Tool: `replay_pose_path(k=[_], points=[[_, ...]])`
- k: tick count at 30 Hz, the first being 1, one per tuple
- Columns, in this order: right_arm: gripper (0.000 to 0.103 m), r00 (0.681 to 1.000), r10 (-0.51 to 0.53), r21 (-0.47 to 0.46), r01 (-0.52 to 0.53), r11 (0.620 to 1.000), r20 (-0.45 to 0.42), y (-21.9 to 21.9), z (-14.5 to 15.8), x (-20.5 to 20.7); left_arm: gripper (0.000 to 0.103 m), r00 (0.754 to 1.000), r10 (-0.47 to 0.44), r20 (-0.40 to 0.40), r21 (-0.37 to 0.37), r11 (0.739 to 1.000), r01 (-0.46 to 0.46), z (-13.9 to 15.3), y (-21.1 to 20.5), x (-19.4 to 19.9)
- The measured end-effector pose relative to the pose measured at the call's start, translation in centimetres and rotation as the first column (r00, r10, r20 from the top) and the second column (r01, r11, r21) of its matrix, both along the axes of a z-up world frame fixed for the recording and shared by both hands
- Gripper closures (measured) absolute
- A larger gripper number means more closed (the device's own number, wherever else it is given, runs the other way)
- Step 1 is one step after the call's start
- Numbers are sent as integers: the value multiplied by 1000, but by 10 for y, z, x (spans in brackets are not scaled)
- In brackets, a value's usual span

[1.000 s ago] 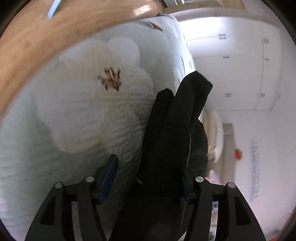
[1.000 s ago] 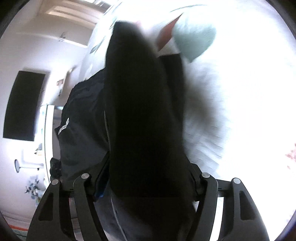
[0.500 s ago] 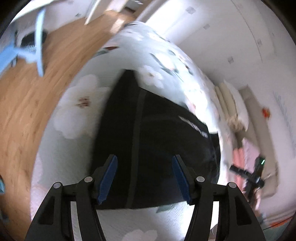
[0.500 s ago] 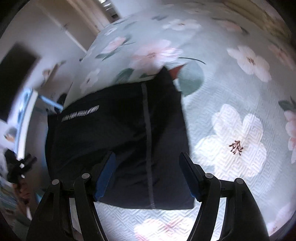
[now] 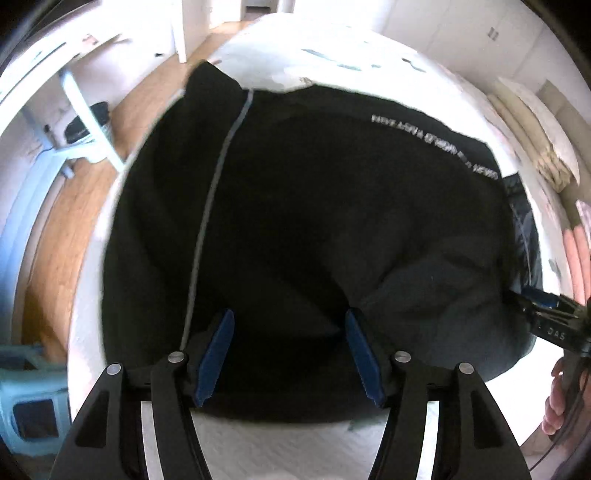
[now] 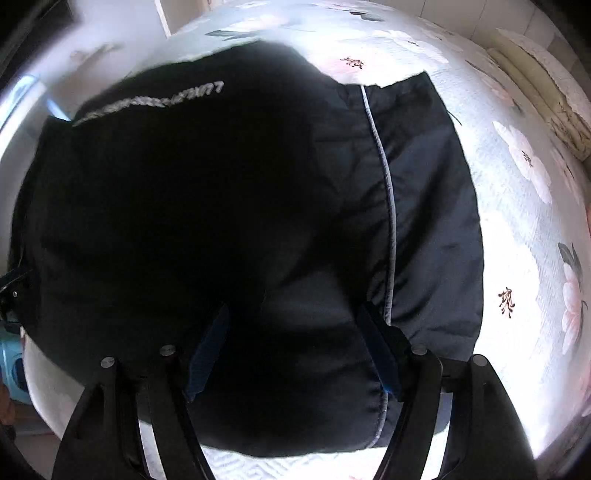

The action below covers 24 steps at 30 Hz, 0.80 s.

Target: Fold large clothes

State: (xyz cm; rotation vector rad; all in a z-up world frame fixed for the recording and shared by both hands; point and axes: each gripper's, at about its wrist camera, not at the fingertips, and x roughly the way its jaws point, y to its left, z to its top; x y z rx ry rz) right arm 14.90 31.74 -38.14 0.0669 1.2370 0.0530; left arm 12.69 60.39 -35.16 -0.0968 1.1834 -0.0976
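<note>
A black garment [image 5: 314,206] with a thin grey stripe and a line of white lettering lies folded and flat on the flowered bedspread [image 6: 517,192]. My left gripper [image 5: 289,314] hangs above the garment's near edge, pointing steeply down, open, its blue pads clear of the cloth. My right gripper [image 6: 293,308] is open above the same garment [image 6: 221,206], and nothing is pinched between its pads. At the right edge of the left wrist view the right gripper [image 5: 546,314] shows with a hand [image 5: 557,398] on it.
A wooden floor [image 5: 74,206] runs along the bed's left side. On it stand a pale blue chair [image 5: 85,122] and a light blue stool [image 5: 29,398]. Folded bedding and pillows [image 5: 546,147] are piled at the bed's far right, beside white cupboards [image 5: 461,33].
A second ago each gripper had a fold of black cloth between its jaws. Both let go and rose, and the garment now lies spread flat on the bed below them.
</note>
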Motion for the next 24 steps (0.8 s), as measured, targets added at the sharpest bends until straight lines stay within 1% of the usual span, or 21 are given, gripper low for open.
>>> replay_pose_path(k=[2, 3, 4, 5, 6, 7, 9, 10, 11, 12, 13, 15, 17, 18, 19, 20, 22, 24], points=[[28, 1000, -6, 51, 5, 999, 20, -8, 21, -16, 38, 1000, 6, 21, -5, 1000, -6, 19, 0, -16], [28, 999, -5, 70, 3, 998, 35, -12, 36, -29, 38, 999, 3, 46, 5, 1000, -3, 34, -2, -29], [28, 999, -1, 81, -2, 997, 42, -14, 45, -38, 38, 997, -5, 71, 33, 999, 3, 52, -6, -44], [28, 999, 5, 93, -10, 996, 51, -16, 60, -53, 38, 996, -14, 88, 58, 998, 9, 66, -10, -57], [27, 998, 11, 97, -16, 995, 59, -19, 76, -69, 38, 994, -23, 111, 77, 997, 14, 84, -15, -72], [24, 998, 15, 95, -21, 995, 64, -20, 86, -79, 38, 990, -31, 137, 89, 996, 19, 107, -22, -92], [23, 995, 29, 100, -39, 994, 98, -25, 121, -113, 38, 986, -29, 166, 95, 995, 13, 144, -36, -118], [22, 993, 36, 100, -47, 994, 114, -27, 135, -124, 38, 984, -27, 175, 101, 995, 9, 156, -41, -127], [20, 989, 45, 88, -58, 994, 142, -29, 154, -140, 37, 982, -26, 189, 112, 994, 4, 175, -48, -140], [19, 984, 50, 60, -61, 996, 170, -30, 173, -154, 33, 979, -24, 202, 122, 992, -1, 190, -56, -149], [18, 981, 51, 46, -61, 997, 189, -31, 186, -162, 30, 977, -23, 213, 131, 991, -6, 209, -64, -159], [16, 965, 55, 17, -62, 998, 255, -33, 228, -188, 30, 970, -30, 243, 141, 990, -5, 245, -81, -178], [14, 953, 51, -17, -48, 999, 298, -33, 258, -206, 29, 963, -13, 268, 158, 987, -31, 274, -95, -193], [13, 948, 48, -31, -40, 999, 316, -31, 273, -218, 27, 963, -9, 271, 159, 987, -36, 283, -100, -200], [12, 942, 32, -45, -18, 999, 333, -31, 291, -229, 27, 962, -2, 274, 153, 987, -41, 300, -107, -210], [11, 939, 16, -53, 2, 999, 342, -31, 303, -237, 27, 960, 0, 279, 144, 989, -42, 309, -112, -216], [10, 932, -24, -39, 41, 998, 361, -35, 326, -253, 26, 957, 6, 291, 126, 991, -44, 332, -124, -234], [8, 928, -67, -13, 78, 997, 368, -39, 346, -268, 25, 956, 17, 293, 139, 989, -60, 343, -130, -246]])
